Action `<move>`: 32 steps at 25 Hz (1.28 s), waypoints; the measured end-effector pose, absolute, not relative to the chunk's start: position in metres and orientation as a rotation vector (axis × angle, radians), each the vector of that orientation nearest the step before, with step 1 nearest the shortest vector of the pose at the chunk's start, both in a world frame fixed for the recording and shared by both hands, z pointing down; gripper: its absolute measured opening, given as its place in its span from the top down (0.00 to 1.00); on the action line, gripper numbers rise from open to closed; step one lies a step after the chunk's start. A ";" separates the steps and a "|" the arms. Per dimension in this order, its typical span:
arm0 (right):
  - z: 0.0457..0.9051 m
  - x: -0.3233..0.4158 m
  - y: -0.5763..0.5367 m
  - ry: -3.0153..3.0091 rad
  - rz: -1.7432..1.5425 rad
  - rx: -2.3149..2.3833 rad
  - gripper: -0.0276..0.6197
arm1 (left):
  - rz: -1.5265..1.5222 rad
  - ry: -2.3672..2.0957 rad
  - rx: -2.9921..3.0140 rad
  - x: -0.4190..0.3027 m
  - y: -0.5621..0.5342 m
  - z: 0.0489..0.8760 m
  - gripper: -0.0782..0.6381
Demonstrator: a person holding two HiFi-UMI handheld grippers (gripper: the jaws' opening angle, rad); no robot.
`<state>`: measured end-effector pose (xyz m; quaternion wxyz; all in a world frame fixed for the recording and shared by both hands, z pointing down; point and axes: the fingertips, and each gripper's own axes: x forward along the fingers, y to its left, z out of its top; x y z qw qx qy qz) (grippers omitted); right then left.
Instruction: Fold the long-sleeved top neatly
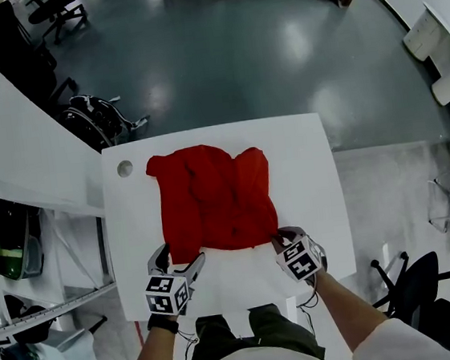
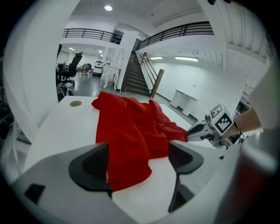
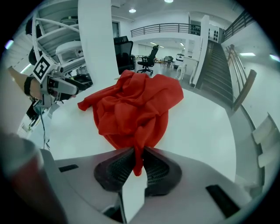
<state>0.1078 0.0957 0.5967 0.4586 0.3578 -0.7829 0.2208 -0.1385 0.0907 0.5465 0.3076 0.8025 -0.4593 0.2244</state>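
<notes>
A red long-sleeved top lies crumpled on the white table, its near edge towards me. My right gripper is at the top's near right corner. In the right gripper view its jaws are shut on a fold of the red top. My left gripper is at the near left corner. In the left gripper view it stands open, and the red top's hem lies between the jaws, close to the left pad and not pinched. The right gripper also shows there.
A round grommet sits in the table's far left corner. A wheeled chair base stands on the grey floor beyond the table's left corner, and a black chair stands to the right. White shelving runs along the left.
</notes>
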 end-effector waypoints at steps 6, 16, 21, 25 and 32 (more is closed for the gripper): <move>0.601 0.107 0.114 -1.928 0.555 0.851 0.85 | 0.586 -1.097 2.267 -0.140 0.018 0.522 0.30; 0.606 0.115 0.117 -1.936 0.558 0.822 0.85 | 0.878 -0.959 2.272 -0.151 -0.106 0.537 0.30; 0.607 0.123 0.121 -1.939 0.550 0.802 0.85 | 0.907 -0.863 2.225 -0.153 -0.115 0.554 0.30; 0.608 0.125 0.125 -1.936 0.546 0.778 0.85 | 0.859 -0.800 2.195 -0.156 -0.127 0.551 0.30; 0.608 0.133 0.136 -1.929 0.537 0.746 0.85 | 0.797 -0.715 2.129 -0.160 -0.140 0.553 0.30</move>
